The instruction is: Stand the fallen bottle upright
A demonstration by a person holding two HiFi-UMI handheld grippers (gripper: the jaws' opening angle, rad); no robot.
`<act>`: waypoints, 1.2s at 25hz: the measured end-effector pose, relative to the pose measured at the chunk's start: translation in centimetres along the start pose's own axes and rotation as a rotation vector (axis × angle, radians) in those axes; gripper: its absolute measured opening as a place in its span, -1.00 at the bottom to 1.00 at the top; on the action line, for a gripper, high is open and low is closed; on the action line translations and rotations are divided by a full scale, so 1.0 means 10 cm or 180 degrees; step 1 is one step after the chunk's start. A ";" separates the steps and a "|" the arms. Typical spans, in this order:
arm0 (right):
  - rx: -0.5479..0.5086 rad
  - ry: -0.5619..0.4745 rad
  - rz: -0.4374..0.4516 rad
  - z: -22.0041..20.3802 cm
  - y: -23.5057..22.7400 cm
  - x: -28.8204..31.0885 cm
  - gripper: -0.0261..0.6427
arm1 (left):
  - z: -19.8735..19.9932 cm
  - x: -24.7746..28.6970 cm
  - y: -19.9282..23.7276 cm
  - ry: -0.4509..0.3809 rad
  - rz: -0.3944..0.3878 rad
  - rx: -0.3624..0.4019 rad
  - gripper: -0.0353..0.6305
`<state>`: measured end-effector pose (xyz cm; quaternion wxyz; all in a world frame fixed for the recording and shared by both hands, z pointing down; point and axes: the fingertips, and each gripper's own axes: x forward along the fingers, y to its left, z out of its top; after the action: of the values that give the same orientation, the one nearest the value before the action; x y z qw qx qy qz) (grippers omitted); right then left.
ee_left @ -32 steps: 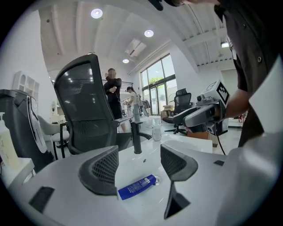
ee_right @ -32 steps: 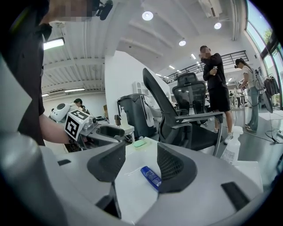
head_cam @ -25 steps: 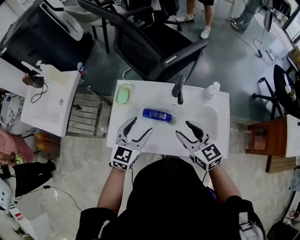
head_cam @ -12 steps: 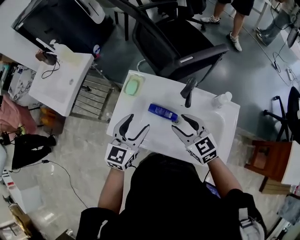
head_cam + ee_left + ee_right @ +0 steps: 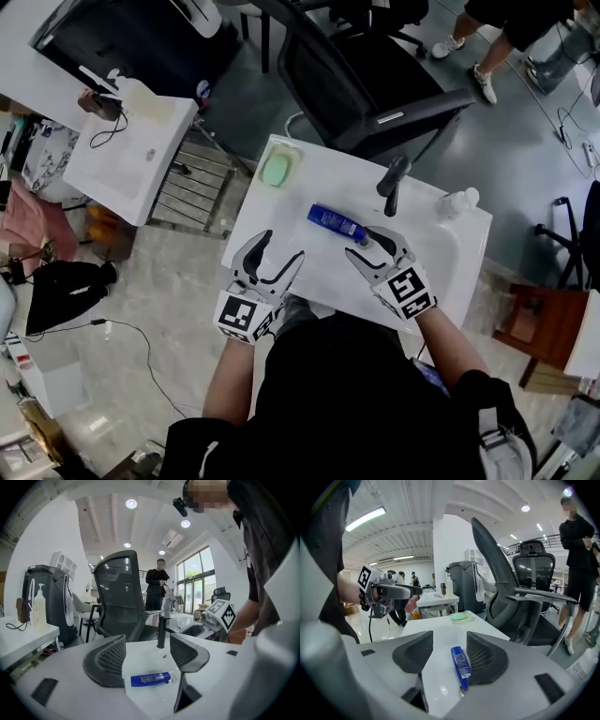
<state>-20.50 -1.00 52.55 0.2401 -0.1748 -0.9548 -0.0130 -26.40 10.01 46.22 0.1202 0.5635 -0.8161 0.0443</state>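
A blue bottle [image 5: 335,223] lies on its side in the white sink basin [image 5: 309,272], cap end toward the right. My right gripper [image 5: 364,246] is open right at that cap end. In the right gripper view the bottle [image 5: 461,663] lies between the jaws, close against the right-hand pad [image 5: 486,657], and the jaws are not pressed on it. My left gripper [image 5: 280,255] is open over the basin's near left part, apart from the bottle. In the left gripper view the bottle [image 5: 150,678] lies flat just beyond the jaws.
A black faucet [image 5: 391,183] rises behind the bottle. A green soap in its dish [image 5: 277,171] sits at the basin's far left corner, a clear bottle [image 5: 457,202] at the far right. A black office chair [image 5: 375,84] stands behind, a second sink [image 5: 131,155] at left.
My right gripper has moved in and down to the bottle's cap end, so the bottle now lies between its jaws. The left gripper has shifted only slightly. The bottle has not moved.
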 end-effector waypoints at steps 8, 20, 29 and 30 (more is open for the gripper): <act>-0.0361 0.0647 0.0012 -0.33 0.02 0.74 -0.22 | 0.06 -0.24 0.40 -0.0052 0.0004 -0.0068 0.03; -0.0516 0.1679 0.0082 -1.04 -0.11 1.58 -0.21 | 0.01 -0.58 0.95 0.0015 0.0200 -0.0141 0.02; -0.0744 0.2237 0.0119 -1.42 -0.17 1.85 -0.08 | -0.12 -0.78 1.30 0.0108 0.0323 -0.0205 0.01; -0.0744 0.2284 0.0129 -1.44 -0.17 1.87 -0.08 | -0.13 -0.79 1.32 0.0115 0.0332 -0.0216 0.01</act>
<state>-29.93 1.97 74.09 0.5379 -0.2042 -0.7984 -0.1775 -35.85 22.25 46.36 0.1515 0.5149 -0.8431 0.0329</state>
